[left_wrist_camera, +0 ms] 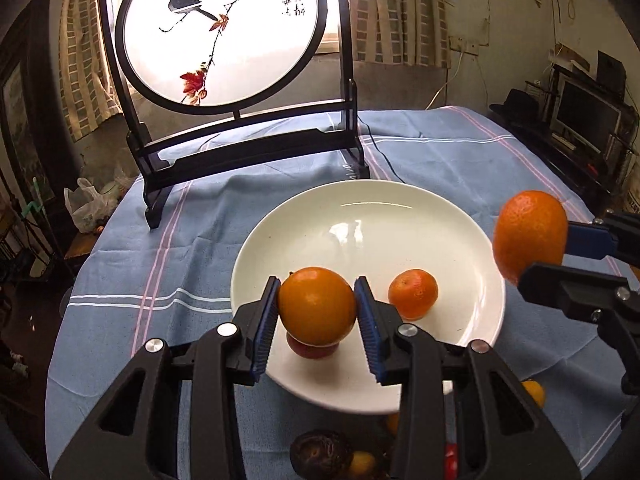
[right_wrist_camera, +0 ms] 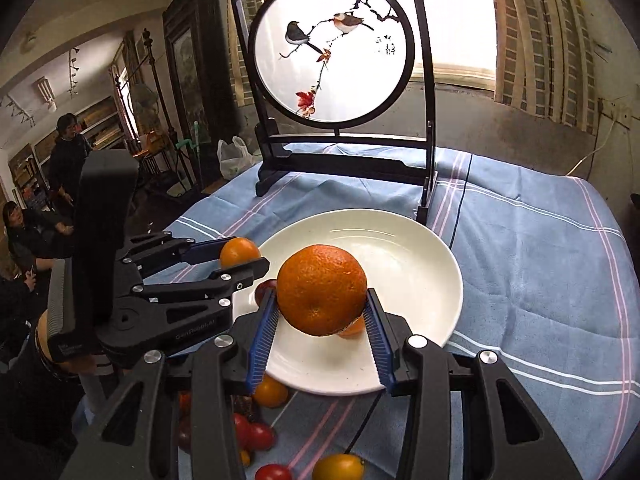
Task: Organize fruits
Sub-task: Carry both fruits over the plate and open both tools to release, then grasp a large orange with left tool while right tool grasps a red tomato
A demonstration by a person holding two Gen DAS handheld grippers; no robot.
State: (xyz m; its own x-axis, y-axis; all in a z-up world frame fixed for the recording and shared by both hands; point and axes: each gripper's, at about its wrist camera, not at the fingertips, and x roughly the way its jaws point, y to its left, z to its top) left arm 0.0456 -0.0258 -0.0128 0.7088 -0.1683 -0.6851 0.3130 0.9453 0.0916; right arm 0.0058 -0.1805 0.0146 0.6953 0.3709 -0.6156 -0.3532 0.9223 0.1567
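Observation:
A white plate (left_wrist_camera: 400,216) lies on the blue cloth; in the right wrist view it shows too (right_wrist_camera: 420,264). My left gripper (left_wrist_camera: 316,308) is shut on a smooth orange (left_wrist_camera: 316,304) above the plate's near left part, over a red fruit (left_wrist_camera: 312,350). A small tangerine (left_wrist_camera: 414,294) rests on the plate. My right gripper (right_wrist_camera: 322,316) is shut on a large rough orange (right_wrist_camera: 322,288) above the plate's near edge; this orange also shows in the left wrist view (left_wrist_camera: 530,236). The left gripper with its orange (right_wrist_camera: 239,252) is at the plate's left rim.
A black-framed round bird screen (left_wrist_camera: 224,32) stands behind the plate. Loose fruits lie on the cloth in front of the plate: red tomatoes (right_wrist_camera: 256,434), small oranges (right_wrist_camera: 338,467) and a dark brown fruit (left_wrist_camera: 320,454). People stand at far left (right_wrist_camera: 68,152).

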